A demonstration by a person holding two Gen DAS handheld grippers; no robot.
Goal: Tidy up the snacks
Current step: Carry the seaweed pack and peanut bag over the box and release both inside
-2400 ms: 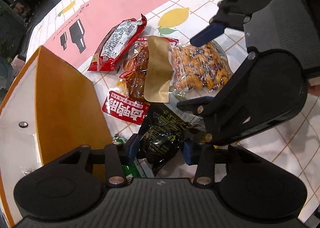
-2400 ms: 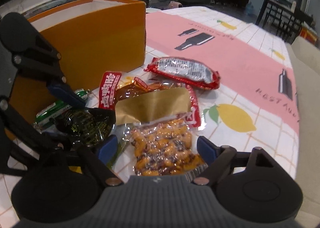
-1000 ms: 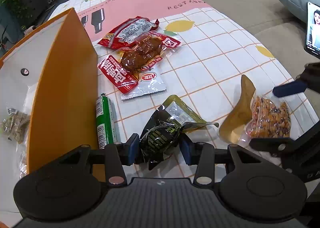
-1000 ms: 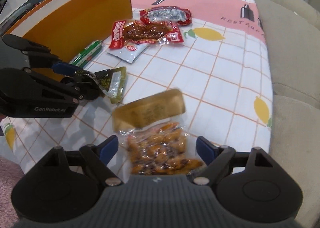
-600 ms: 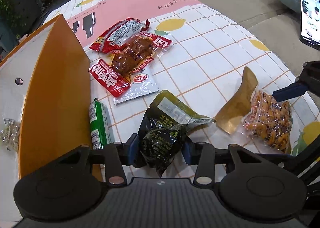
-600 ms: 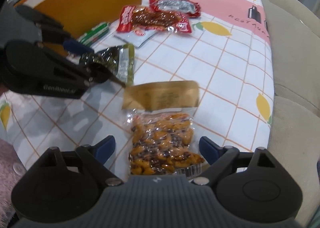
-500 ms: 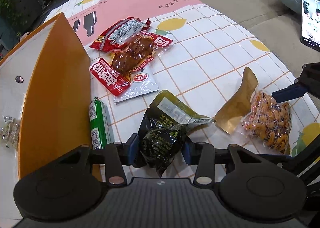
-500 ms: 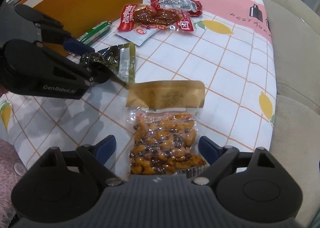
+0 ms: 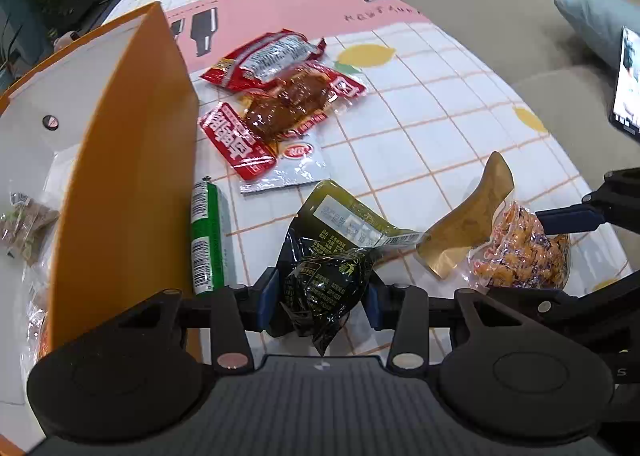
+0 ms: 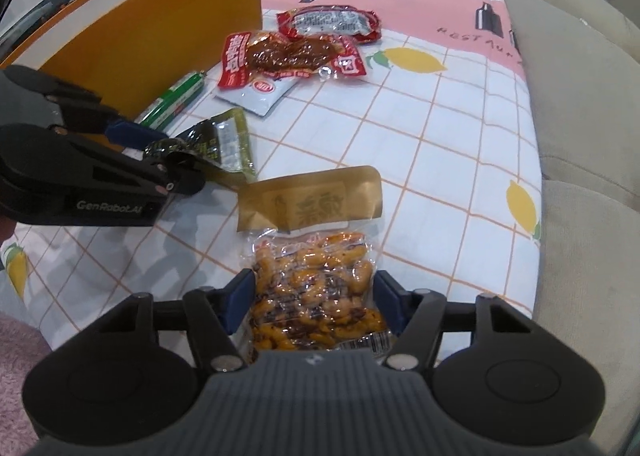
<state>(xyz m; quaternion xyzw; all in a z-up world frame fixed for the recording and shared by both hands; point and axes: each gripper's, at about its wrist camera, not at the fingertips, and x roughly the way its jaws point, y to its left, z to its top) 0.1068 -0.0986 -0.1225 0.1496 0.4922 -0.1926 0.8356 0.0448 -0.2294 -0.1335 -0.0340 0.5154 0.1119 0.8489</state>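
Note:
My left gripper point(image 9: 318, 298) is shut on a dark green snack packet point(image 9: 328, 284), held just above the table beside the orange box point(image 9: 124, 183). This packet also shows in the right wrist view point(image 10: 216, 143). My right gripper point(image 10: 314, 306) is shut on a clear bag of orange nuts with a gold top point(image 10: 316, 296), near the table's front edge. The nut bag shows at the right in the left wrist view point(image 9: 516, 252).
On the checked tablecloth point(image 9: 420, 135) lie a green tube point(image 9: 206, 236), a red-and-brown meat packet point(image 9: 280, 111) and a red packet point(image 9: 268, 57). The orange box holds some snacks point(image 9: 24, 228). A sofa point(image 10: 580, 95) lies beyond the table's right edge.
Both grippers pulled back from the snack pile with their packets. In the last half second the right gripper's jaws closed in on the nut bag.

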